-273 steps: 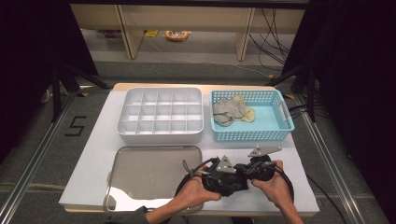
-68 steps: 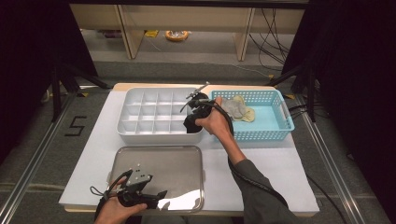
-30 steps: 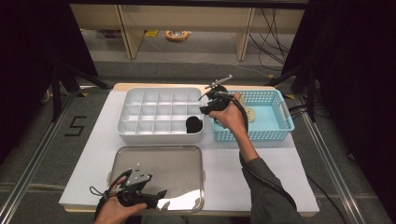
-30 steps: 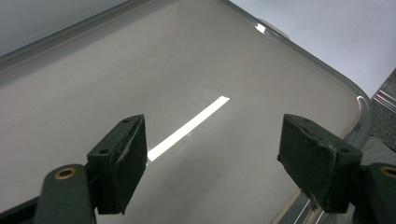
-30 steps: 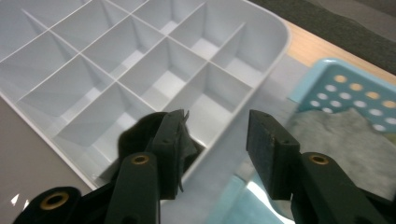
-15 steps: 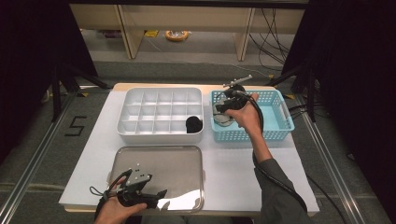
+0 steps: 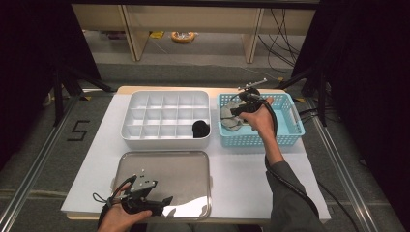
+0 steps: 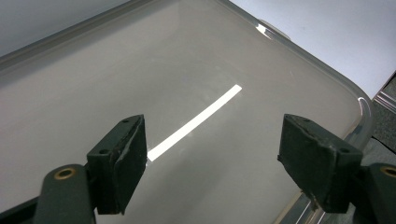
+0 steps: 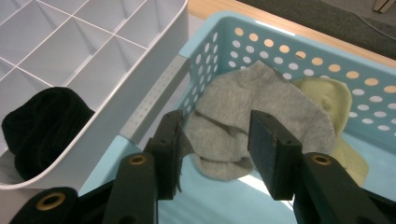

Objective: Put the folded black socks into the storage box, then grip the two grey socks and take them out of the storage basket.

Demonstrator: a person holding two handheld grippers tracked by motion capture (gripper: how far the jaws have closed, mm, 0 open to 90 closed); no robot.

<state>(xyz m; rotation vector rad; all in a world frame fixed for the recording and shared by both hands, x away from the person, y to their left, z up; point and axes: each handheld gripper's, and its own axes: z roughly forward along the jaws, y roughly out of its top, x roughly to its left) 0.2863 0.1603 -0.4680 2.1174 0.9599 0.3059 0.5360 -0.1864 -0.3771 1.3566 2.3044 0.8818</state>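
My right gripper (image 7: 233, 114) hangs open over the left end of the blue basket (image 7: 290, 126), jaws pointing down. A crumpled grey sock (image 9: 261, 112) lies just beyond its fingertips, with nothing pressed between the pads (image 9: 268, 149). A pale yellow sock (image 9: 329, 100) lies partly under the grey one. A black sock (image 7: 200, 128) sits balled up in the near right compartment of the white divided box (image 7: 164, 104). My left gripper (image 7: 164, 203) rests open over the near edge of the metal tray (image 7: 183, 169), holding nothing.
The basket and the white divided box (image 9: 70, 51) stand side by side with a narrow gap between them. The metal tray (image 8: 187, 70) is bare and shiny. A white mat (image 7: 241, 169) covers the table; cables and shelving lie on the floor beyond.
My right gripper left the black sock in the box's near right compartment and moved right, over the basket's left end above the grey sock. The left gripper stayed put.
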